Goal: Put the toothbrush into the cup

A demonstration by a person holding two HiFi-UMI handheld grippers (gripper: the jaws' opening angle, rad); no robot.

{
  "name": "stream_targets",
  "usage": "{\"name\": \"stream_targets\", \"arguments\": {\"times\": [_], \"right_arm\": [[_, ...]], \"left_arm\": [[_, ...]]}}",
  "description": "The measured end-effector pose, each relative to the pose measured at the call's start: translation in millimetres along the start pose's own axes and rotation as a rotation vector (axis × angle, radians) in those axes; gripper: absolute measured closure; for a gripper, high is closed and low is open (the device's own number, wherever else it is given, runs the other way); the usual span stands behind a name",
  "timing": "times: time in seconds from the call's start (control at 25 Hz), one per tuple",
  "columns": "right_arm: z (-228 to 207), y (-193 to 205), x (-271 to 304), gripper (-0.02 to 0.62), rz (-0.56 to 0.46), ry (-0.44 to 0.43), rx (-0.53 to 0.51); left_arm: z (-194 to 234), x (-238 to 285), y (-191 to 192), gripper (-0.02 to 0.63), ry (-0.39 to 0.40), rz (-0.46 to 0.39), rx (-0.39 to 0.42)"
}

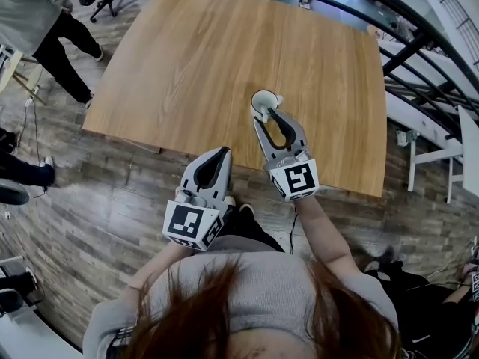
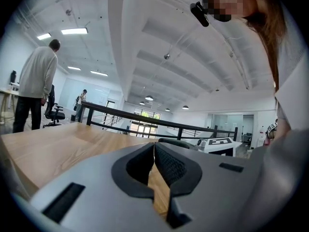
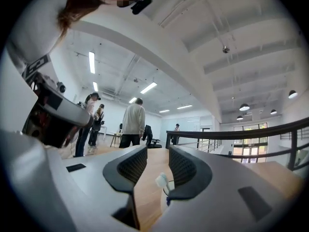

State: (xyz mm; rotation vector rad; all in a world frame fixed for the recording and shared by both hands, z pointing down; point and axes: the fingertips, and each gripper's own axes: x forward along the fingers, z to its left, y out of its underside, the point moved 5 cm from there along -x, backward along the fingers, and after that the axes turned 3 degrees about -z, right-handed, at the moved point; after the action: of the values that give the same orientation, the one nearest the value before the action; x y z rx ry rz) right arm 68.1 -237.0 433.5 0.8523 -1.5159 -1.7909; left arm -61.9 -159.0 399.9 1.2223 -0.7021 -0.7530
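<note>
Nearest the person, the left gripper [image 1: 225, 152] is hanging off the table's near edge, at about eight o'clock from the other claw. In the left gripper view its jaws [image 2: 154, 146] are pressing tip to tip, clenched on nothing, with only wood grain showing through the gap below the tips. The right gripper [image 1: 267, 117] is reaching farther out over the table [image 1: 224, 51]. Its jaws [image 3: 157, 149] are standing clearly apart and are gripping nothing. Just beyond those tips, at twelve o'clock, the white cup [image 1: 255, 105] is sitting upright on the wood with its handle pointing toward two o'clock. In the right gripper view the cup [image 3: 164, 195] is showing low between the jaws, near the right one. The toothbrush [image 3: 161, 180] is poking its white head up from it, so it appears to be standing inside the cup. The head view is too small to confirm this. Whether the jaw is touching the cup is unclear. Farther off, at about ten o'clock, a bystander [image 1: 37, 21] is standing on the plank floor [image 1: 90, 200], and a dark railing [image 1: 419, 28] is curving past at two o'clock.
</note>
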Motion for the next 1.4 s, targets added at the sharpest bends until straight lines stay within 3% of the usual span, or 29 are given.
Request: {"name": "stream_targets", "arguments": {"times": [0.12, 0.32, 0.44, 0.64, 0.84, 1.4], "right_arm": [[4.1, -18.3, -12.1, 0.469, -0.003, 0.013, 0.028], [18.7, -66.1, -30.0, 0.471, -0.074, 0.028, -0.012], [20.4, -77.3, -44.4, 0.472, -0.059, 0.048, -0.005], [14.3, -80.9, -64.1, 0.537, -0.024, 0.138, 0.042], [15.7, -80.1, -74.9, 0.58, 0.002, 0.157, 0.046], [25.6, -83.8, -105.0, 0.58, -0.044, 0.131, 0.094]], "left_arm": [[-3.9, 4.1, -2.3, 0.598, 0.021, -0.018, 0.005], [-10.0, 11.4, -6.9, 0.598, 0.055, -0.037, 0.01], [-15.3, 16.8, -10.6, 0.598, 0.078, -0.055, 0.008], [-25.4, 23.5, -15.9, 0.598, 0.11, -0.073, 0.014], [-37.6, 28.0, -17.6, 0.598, 0.142, -0.086, 0.017], [-69.8, 22.3, 6.1, 0.598, 0.12, -0.088, -0.002]]}}
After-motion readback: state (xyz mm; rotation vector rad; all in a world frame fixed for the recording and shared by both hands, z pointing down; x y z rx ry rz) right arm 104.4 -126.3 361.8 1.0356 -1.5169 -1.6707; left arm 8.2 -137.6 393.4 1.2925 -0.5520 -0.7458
